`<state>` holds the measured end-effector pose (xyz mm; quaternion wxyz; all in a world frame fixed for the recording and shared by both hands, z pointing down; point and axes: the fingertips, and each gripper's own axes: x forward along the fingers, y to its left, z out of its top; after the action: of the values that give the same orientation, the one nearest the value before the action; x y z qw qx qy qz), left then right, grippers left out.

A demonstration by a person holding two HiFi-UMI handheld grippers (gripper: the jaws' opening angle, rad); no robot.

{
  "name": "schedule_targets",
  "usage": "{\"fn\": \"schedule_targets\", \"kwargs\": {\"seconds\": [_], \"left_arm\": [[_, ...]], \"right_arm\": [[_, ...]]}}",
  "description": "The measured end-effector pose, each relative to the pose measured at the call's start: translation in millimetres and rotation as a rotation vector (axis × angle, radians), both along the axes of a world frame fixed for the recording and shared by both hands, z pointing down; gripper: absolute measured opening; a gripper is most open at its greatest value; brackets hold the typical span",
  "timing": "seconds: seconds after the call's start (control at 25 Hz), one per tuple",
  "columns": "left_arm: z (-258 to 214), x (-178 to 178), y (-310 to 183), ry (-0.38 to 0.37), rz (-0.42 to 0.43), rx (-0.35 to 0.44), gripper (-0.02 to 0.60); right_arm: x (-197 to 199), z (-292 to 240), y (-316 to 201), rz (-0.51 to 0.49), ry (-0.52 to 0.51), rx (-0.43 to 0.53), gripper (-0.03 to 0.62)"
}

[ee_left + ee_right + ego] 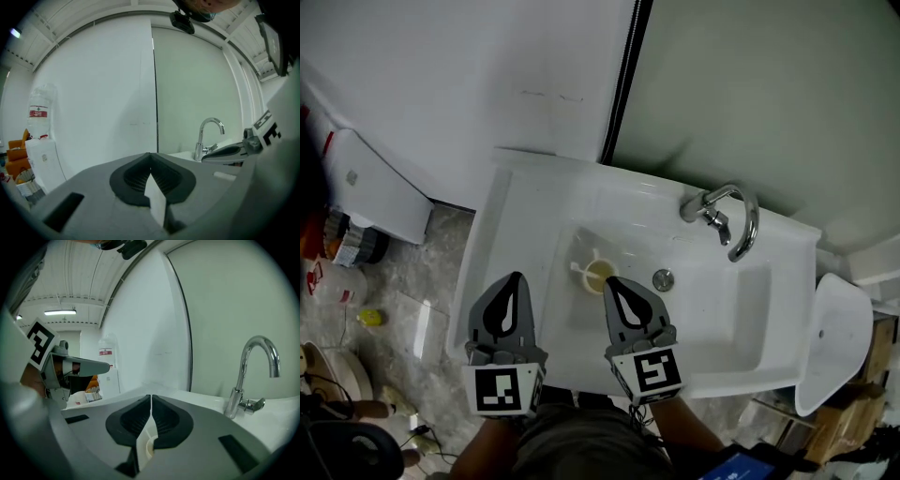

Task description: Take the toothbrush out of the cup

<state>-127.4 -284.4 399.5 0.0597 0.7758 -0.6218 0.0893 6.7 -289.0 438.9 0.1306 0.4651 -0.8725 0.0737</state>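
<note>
In the head view, the cup [600, 275] stands in the sink [525, 192] basin near the drain, with the toothbrush [579, 269] in it, its handle leaning left. The left gripper [515, 280] and right gripper [611, 284] hover at the near rim, the right one's tips just beside the cup.

In the left gripper view, the jaws are pressed together and hold nothing.

In the right gripper view, the jaws are likewise together and empty, with the cup's rim [148, 446] visible below them.

No step looks done: opening, grasping and lifting all remain.
</note>
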Motion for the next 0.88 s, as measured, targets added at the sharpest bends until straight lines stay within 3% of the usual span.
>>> {"fn": "schedule_targets", "kwargs": {"seconds": [0.36,0.52,0.88], "left_arm": [[58.9,-6.8,-16.1,0.019,0.008,-0.113,0.011],[80.3,-12.0,-20.3,0.027,0.001,-0.152,0.011],[102.6,-23.7,-34.0,0.04,-0.013,-0.194,0.011]], "right_arm": [[-19.5,68.7,-2.7,-0.053,0.064,-0.119,0.02],[-23.1,94.2,-5.3,-0.049,0.096,-0.167,0.121],[-33.3,121.5,-17.2,-0.064,0.158,-0.188,0.121]]}}
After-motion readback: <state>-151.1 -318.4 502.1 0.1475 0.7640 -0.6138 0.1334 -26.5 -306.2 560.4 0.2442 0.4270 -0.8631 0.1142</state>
